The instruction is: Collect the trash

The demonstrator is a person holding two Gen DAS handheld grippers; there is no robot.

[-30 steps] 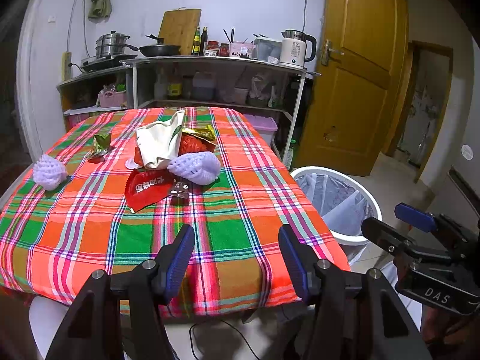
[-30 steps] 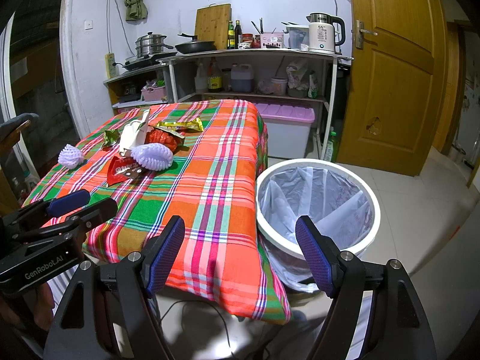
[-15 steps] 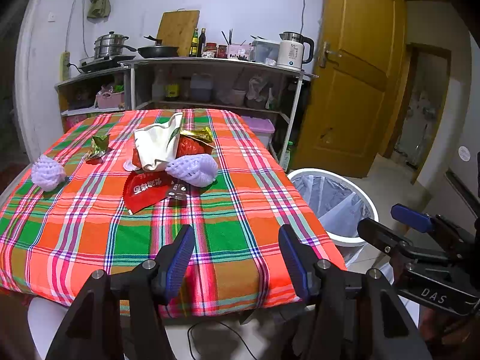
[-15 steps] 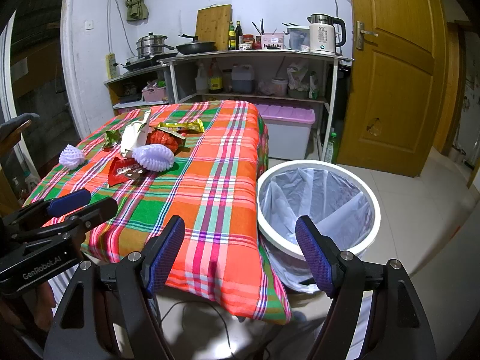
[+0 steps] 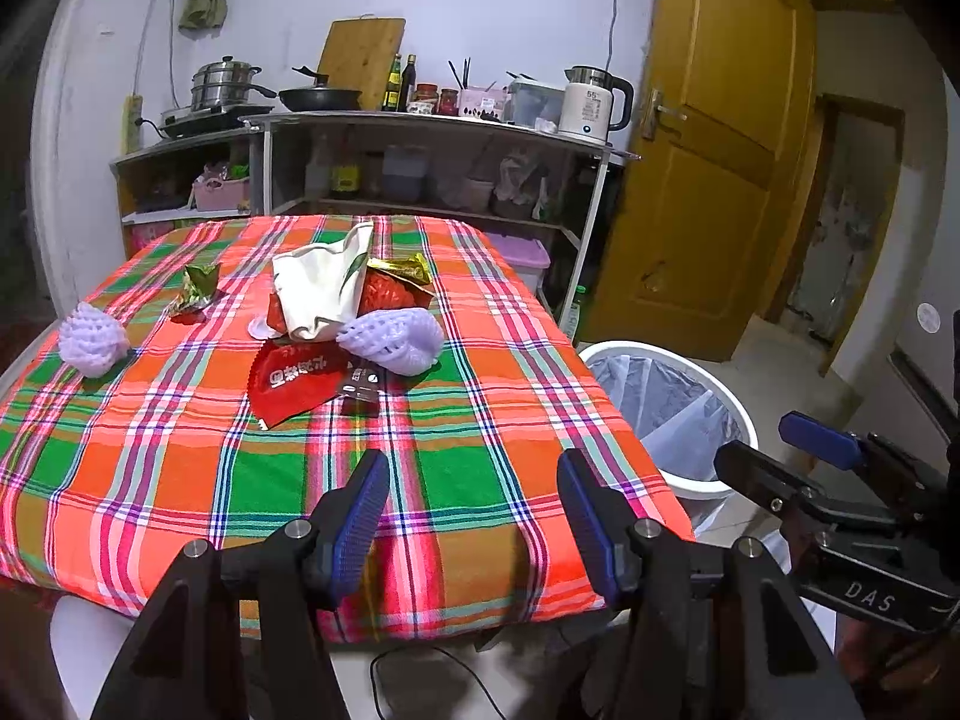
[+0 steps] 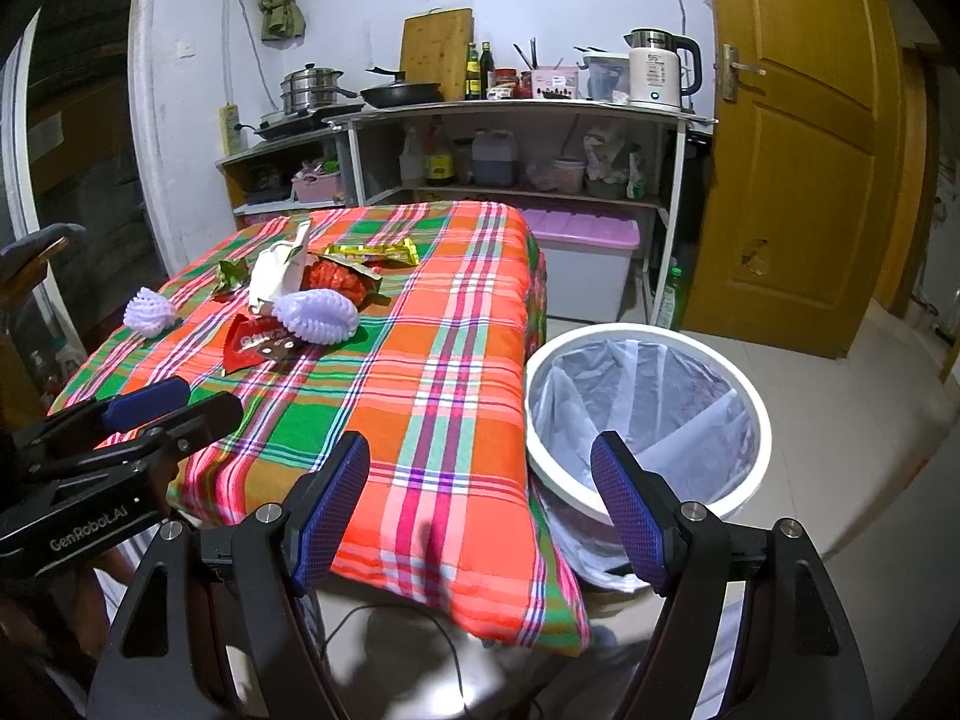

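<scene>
Trash lies on the plaid-covered table (image 5: 180,468): a red wrapper (image 5: 294,378), a small dark packet (image 5: 363,387), a purple foam net (image 5: 399,339), a white bag (image 5: 321,294), a red and gold packet (image 5: 396,282), a green foil wrapper (image 5: 198,285) and a second foam net (image 5: 93,339) at the left edge. A white bin with a liner (image 6: 645,414) stands on the floor right of the table. My left gripper (image 5: 471,516) is open and empty over the table's near edge. My right gripper (image 6: 480,504) is open and empty between table corner and bin.
Metal shelves (image 5: 420,168) with pots, bottles and a kettle (image 5: 591,105) stand behind the table. A purple-lidded box (image 6: 585,264) sits under them. A wooden door (image 6: 798,150) is at the right. A cable (image 6: 414,618) lies on the floor by the table.
Both grippers have shifted only slightly; the left view has dropped a little toward the table. Nothing was taken hold of or let go.
</scene>
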